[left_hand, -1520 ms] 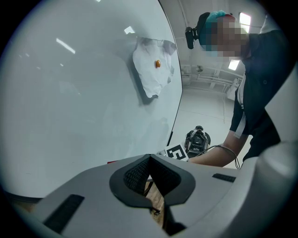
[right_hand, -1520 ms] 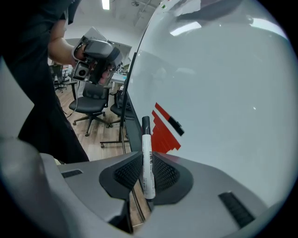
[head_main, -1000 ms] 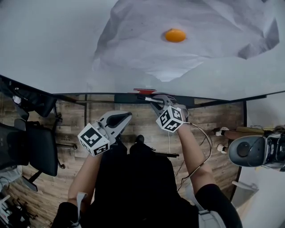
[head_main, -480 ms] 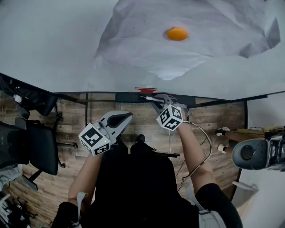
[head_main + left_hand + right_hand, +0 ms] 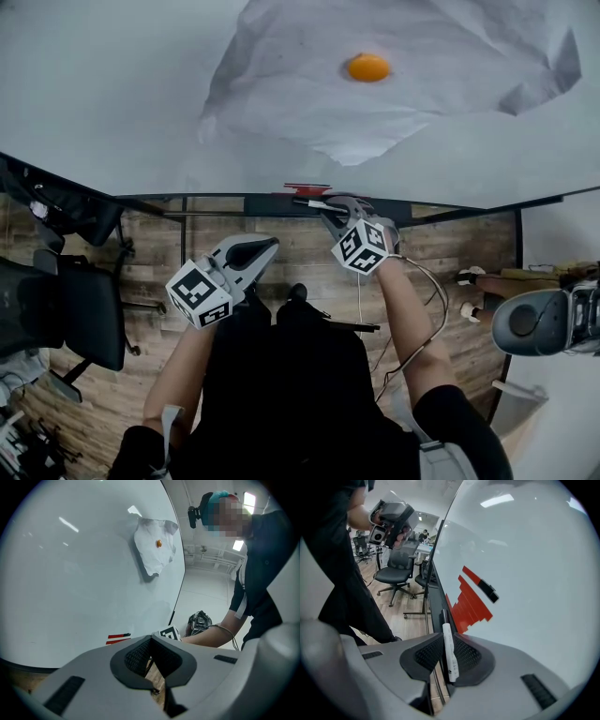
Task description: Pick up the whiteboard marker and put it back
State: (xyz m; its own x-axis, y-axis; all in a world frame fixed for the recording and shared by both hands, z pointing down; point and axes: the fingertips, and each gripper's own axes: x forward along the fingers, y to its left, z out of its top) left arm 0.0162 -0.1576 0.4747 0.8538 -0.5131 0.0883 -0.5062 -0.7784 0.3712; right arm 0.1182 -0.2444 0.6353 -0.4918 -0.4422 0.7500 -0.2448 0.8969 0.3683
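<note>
A white whiteboard marker point(image 5: 448, 648) with a black cap sits between the jaws of my right gripper point(image 5: 448, 637), which is shut on it. In the head view that right gripper point(image 5: 324, 210) holds the marker point(image 5: 307, 202) level, pointing left, just at the dark tray point(image 5: 225, 205) under the whiteboard point(image 5: 112, 94). The tray point(image 5: 436, 604) runs away ahead of the marker's cap. My left gripper point(image 5: 268, 244) hangs lower and to the left, away from the board, shut with nothing in it point(image 5: 151, 640).
A crumpled sheet of paper point(image 5: 394, 84) is pinned to the board by an orange magnet point(image 5: 367, 67). A red stepped marking point(image 5: 469, 603) sits near the board's lower edge. Office chairs point(image 5: 80, 309) stand at the left. Another person's hand holds a camera device point(image 5: 534, 319) at the right.
Almost nothing: the right gripper stays at the tray with the marker, the left stays still, and the view has shifted slightly.
</note>
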